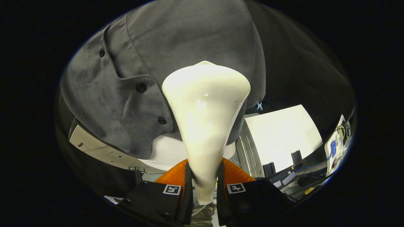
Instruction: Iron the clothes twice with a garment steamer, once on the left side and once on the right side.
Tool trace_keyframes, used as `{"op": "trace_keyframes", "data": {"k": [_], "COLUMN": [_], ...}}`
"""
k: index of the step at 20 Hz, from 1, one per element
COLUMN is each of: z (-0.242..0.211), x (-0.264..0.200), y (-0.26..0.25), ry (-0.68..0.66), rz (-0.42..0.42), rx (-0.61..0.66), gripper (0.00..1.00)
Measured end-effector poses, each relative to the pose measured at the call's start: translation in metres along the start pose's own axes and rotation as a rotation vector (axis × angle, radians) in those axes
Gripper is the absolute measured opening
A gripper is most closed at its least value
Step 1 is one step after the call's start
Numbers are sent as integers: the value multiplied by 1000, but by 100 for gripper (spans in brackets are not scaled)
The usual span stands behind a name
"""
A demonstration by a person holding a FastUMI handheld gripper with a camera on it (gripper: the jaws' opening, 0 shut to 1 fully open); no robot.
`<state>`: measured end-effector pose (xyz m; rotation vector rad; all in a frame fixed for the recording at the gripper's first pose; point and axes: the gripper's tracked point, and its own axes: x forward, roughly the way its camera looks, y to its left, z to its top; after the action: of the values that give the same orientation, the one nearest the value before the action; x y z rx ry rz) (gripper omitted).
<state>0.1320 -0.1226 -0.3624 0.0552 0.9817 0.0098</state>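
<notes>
Presently I am clamping my gripper on the neck of the steamer, both fingers pressing it, keeping its wide head against the hanging grey shirt so steam meets cloth.

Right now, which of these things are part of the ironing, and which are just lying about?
Part of the job:
- steamer, clamped in the hand-held gripper
- grey shirt, right behind the steamer's head

Just lying about:
- white board
- black cables
</notes>
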Motion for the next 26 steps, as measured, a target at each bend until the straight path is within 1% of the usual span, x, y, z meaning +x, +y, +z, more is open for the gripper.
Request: {"op": "trace_keyframes", "data": {"k": [9, 15, 18, 20, 22, 26], "z": [-32, -47, -49, -44, -29, -1], "x": [12, 5, -10, -26, -50, -105], "y": [-4, 12, 18, 25, 42, 79], "ry": [42, 38, 11, -31, -85, -195], "rz": [-17, -26, -39, -43, -42, -32], "rx": [11, 37, 66, 97, 116, 103], "gripper": [39, 39, 39, 39, 39, 39]}}
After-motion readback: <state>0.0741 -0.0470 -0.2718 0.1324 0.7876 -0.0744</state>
